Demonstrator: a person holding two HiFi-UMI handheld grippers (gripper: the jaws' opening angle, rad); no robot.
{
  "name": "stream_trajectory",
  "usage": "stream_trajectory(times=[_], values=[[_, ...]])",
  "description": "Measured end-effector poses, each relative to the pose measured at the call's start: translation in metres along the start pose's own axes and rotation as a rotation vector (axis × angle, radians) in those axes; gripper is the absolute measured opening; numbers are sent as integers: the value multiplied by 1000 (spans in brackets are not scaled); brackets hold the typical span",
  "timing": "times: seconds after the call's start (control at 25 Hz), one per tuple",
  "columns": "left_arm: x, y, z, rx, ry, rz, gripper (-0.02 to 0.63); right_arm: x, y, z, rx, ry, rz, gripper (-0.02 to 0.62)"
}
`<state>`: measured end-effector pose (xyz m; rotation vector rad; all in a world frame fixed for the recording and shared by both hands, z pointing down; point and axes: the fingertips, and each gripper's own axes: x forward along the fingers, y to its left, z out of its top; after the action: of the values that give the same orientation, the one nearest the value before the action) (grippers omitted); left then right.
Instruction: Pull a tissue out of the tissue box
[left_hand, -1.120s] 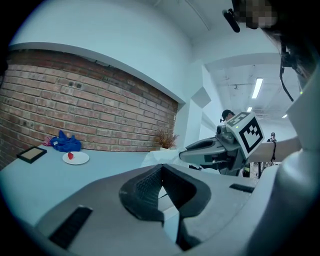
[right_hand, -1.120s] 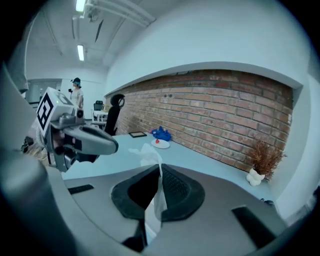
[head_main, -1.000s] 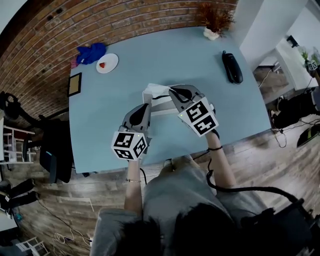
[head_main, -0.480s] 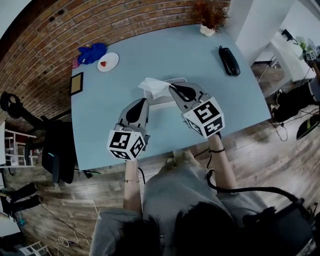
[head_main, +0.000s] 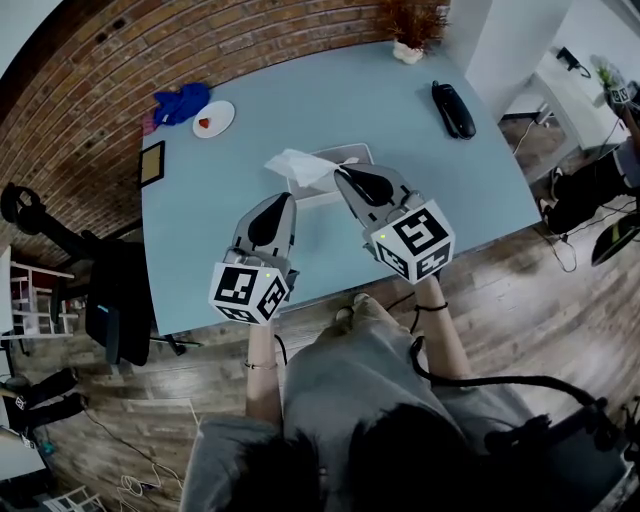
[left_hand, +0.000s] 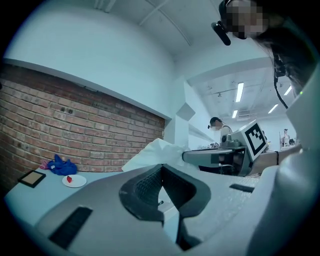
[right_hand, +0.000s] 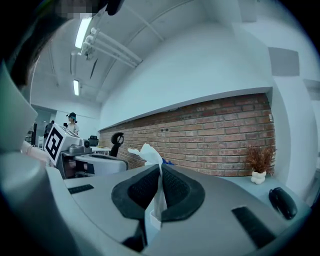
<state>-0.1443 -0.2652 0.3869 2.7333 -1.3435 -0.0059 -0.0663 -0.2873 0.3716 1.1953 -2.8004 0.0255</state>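
One tissue (head_main: 293, 165), pinched in the right claw (head_main: 341, 174), stretches lengthwise toward ten o'clock over the tissue box (head_main: 352, 156); left claw (head_main: 285, 199) pressed together.

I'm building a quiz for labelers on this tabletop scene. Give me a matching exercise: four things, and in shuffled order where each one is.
1 tissue
2 plate
3 potted dried plant
4 picture frame

A at a far corner of the table
B beside the blue cloth
C between the right gripper's shut jaws
D flat near the table's left edge

Pairs: 1-C, 2-B, 3-A, 4-D
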Motion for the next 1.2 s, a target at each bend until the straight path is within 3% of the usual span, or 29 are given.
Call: stream_trajectory(times=[0.52,1.2], values=[[-13,-24,2,15,-14,36,3,-29,9,6,27,-80,33,5],[-32,-57,-14,-16,-13,103,3,-66,15,-13,26,-51,81,5]])
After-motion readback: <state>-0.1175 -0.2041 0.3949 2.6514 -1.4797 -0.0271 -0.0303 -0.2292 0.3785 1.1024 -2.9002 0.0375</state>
